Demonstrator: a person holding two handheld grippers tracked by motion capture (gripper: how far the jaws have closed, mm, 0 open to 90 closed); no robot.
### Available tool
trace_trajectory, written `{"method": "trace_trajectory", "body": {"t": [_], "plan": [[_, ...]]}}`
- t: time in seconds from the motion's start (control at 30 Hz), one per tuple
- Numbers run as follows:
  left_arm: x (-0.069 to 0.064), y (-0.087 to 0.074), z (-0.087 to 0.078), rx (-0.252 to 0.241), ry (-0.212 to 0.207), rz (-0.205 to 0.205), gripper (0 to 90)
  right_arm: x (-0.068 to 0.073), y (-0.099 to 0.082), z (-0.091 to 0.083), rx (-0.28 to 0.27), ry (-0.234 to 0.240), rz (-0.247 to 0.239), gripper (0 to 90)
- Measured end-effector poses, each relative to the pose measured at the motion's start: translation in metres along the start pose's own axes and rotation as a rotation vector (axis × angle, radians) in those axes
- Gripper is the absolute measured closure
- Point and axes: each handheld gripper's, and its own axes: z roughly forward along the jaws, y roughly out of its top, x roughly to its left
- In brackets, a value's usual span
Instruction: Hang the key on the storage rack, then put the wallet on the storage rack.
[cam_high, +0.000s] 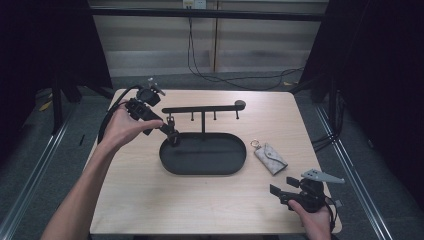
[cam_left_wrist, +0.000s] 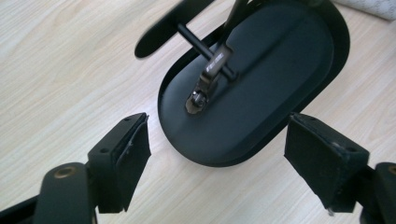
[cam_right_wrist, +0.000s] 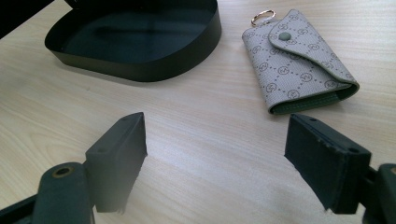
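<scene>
On the wooden counter a black oval tray is sitting with a post and a crossbar of hooks rising from it. A dark key fob is hanging from the hook at the crossbar's left end, dangling down over the tray's left part; in the left gripper view it is showing as a dark strap with pale lettering and a metal end. The left claw is hovering just beside that fob, its jaws standing wide and released with nothing between them. Right of the tray, near it but not touching, a grey patterned key pouch with a small ring is lying flat. The right claw is resting low at the counter's near right corner, released too, its jaws gaping toward the pouch with bare wood between them.
</scene>
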Motion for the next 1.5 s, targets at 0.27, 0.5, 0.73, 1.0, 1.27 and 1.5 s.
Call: {"method": "trace_trajectory", "body": {"t": [0.27, 0.5, 0.73, 1.0, 1.27, 1.5], "plan": [[0.002, -0.025, -0.009, -0.144, -0.002, -0.006, 18.3, 0.000, 0.000, 0.000, -0.001, -0.003, 0.003, 20.5], [0.008, -0.047, -0.011, -0.234, -0.030, -0.044, 17.7, 0.000, 0.000, 0.001, -0.001, -0.005, 0.002, 20.6], [0.008, -0.072, -0.006, -0.281, -0.023, -0.053, 17.9, 0.000, 0.001, 0.001, -0.002, -0.005, 0.001, 20.5], [-0.001, -0.100, -0.001, -0.336, 0.001, -0.096, 18.0, 0.000, 0.002, 0.002, 0.000, -0.007, 0.001, 20.6], [0.004, -0.125, 0.006, -0.347, -0.037, -0.099, 18.0, 0.000, 0.003, 0.005, 0.002, -0.009, 0.005, 20.6], [-0.001, -0.154, 0.008, -0.378, -0.016, -0.115, 18.9, 0.001, 0.004, 0.005, -0.001, -0.013, 0.006, 20.6]]}}
